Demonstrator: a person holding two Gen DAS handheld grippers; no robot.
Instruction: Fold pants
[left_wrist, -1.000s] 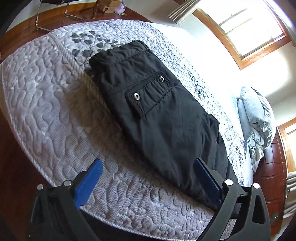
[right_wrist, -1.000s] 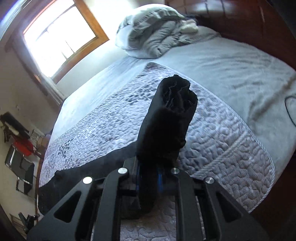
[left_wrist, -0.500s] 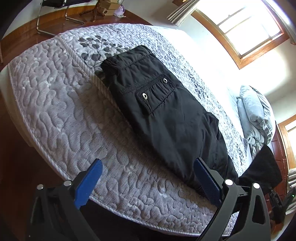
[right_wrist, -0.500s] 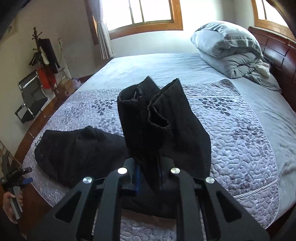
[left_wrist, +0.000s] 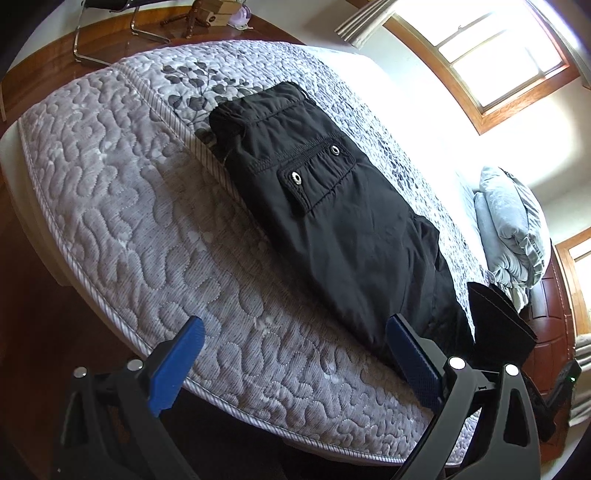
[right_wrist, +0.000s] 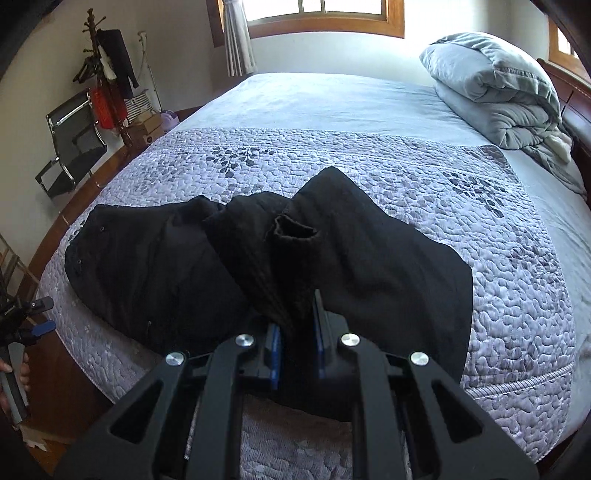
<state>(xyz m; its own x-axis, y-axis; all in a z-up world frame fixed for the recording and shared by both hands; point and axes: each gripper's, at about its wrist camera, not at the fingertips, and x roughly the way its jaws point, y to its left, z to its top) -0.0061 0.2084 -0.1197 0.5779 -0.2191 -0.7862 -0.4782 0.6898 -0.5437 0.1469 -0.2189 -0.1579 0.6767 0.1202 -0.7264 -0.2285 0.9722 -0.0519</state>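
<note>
— Where did the pants (left_wrist: 332, 221) lie, relative to the two tools?

— Along the near edge of the bed (left_wrist: 129, 221), on the quilted part, their long axis running roughly parallel to that edge. The waist end, with its snap pocket (left_wrist: 317, 177), pointed toward the foot corner by the chair (right_wrist: 70, 147); the leg end was lifted up at the other side.

— Who had the leg end?

— The right gripper (right_wrist: 295, 354). Its blue pads were closed tight on a bunched cuff of the pants (right_wrist: 295, 258), with cloth rising up and spreading out ahead of it, toward the waist. The left gripper (left_wrist: 295, 365) hung off the near edge, jaws wide apart and holding nothing (the leg portion sat just beyond its right finger).

— So which one was nearer the work?

— The right, plainly, since it already had the cloth. I'd judge the fold depends on carrying the cuff along the long axis toward the waist, and the left was placed to pin or smooth the middle.

— Any labels or writing?

— None I could read on the pants; only two metal snaps. The folded duvet (right_wrist: 495, 88) at the headboard end bore nothing either.
</note>
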